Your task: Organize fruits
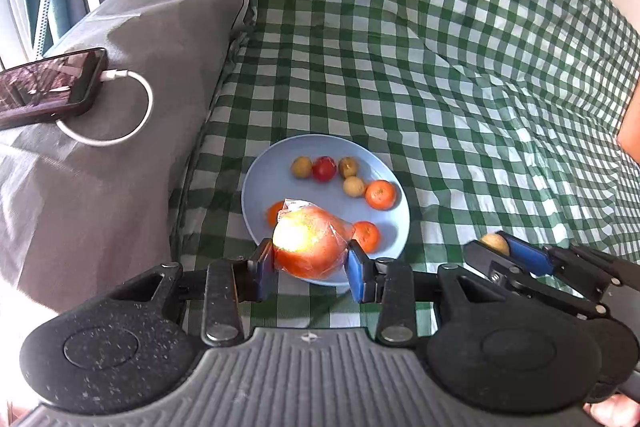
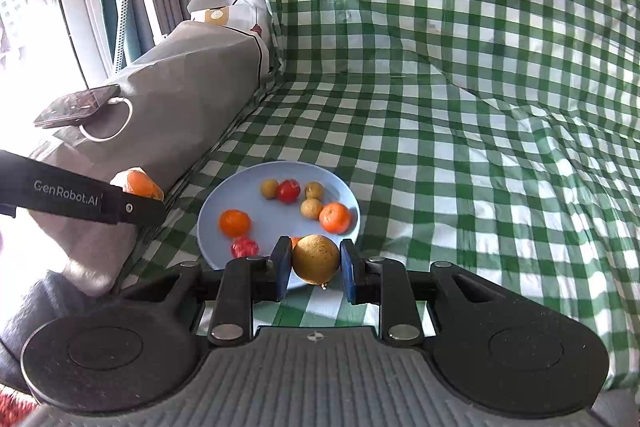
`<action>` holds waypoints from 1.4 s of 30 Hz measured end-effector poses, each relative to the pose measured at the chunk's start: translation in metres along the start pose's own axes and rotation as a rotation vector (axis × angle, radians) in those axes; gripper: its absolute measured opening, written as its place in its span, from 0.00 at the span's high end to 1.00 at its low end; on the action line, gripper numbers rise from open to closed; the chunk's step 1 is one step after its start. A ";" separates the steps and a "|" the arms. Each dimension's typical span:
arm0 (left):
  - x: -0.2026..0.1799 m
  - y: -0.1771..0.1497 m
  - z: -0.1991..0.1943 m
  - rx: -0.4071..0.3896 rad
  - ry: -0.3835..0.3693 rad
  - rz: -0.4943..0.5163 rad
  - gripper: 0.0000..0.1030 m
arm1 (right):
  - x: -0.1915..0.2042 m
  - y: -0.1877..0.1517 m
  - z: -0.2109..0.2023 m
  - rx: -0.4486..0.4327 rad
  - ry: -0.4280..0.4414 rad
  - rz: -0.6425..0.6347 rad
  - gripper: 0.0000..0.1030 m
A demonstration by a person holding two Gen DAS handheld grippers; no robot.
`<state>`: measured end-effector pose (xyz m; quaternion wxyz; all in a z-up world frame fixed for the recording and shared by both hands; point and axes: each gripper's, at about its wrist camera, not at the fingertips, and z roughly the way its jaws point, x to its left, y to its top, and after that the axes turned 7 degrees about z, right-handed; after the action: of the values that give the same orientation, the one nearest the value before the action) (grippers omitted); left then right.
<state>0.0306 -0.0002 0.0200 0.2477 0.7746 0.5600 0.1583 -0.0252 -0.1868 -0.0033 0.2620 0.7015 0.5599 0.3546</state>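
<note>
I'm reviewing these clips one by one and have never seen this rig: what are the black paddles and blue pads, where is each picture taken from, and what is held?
There is no robot here: a person holds a hand-operated two-finger gripper in each hand, each with a fisheye camera looking along its fingers. The left camera shows the left gripper clamped on a plastic-wrapped orange-red fruit. The right camera shows the right gripper clamped on a small brown round fruit. Both hover near the close edge of a light blue plate on a green checked cloth. The plate already holds tangerines, small brown fruits and red ones. A phone charges on the grey cushion at left.
</note>
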 end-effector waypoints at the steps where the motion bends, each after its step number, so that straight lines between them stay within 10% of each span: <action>1: 0.001 0.003 0.005 0.007 0.001 0.003 0.60 | 0.000 0.002 0.007 0.001 0.001 -0.004 0.74; 23: 0.001 0.046 0.127 0.141 0.050 0.092 0.60 | -0.004 0.021 0.141 0.134 0.004 -0.097 0.74; 25: 0.003 0.046 0.130 0.140 0.067 0.096 0.46 | -0.002 0.020 0.148 0.141 0.010 -0.106 0.74; 26: 0.004 0.046 0.130 0.139 0.074 0.095 0.23 | -0.002 0.021 0.150 0.147 0.018 -0.104 0.73; 28: 0.005 0.046 0.123 0.113 0.098 0.078 0.01 | -0.003 0.023 0.155 0.169 0.035 -0.088 0.62; 34: 0.001 0.042 0.092 0.106 0.099 0.095 0.00 | -0.006 0.022 0.130 0.190 0.020 -0.058 0.19; 42: -0.013 0.012 0.032 0.082 0.116 0.085 0.00 | -0.002 0.004 0.057 0.146 -0.043 -0.023 0.03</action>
<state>0.0529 -0.0217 0.0007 0.1759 0.7966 0.5461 0.1902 0.0223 -0.1876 -0.0353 0.2263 0.7195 0.5867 0.2947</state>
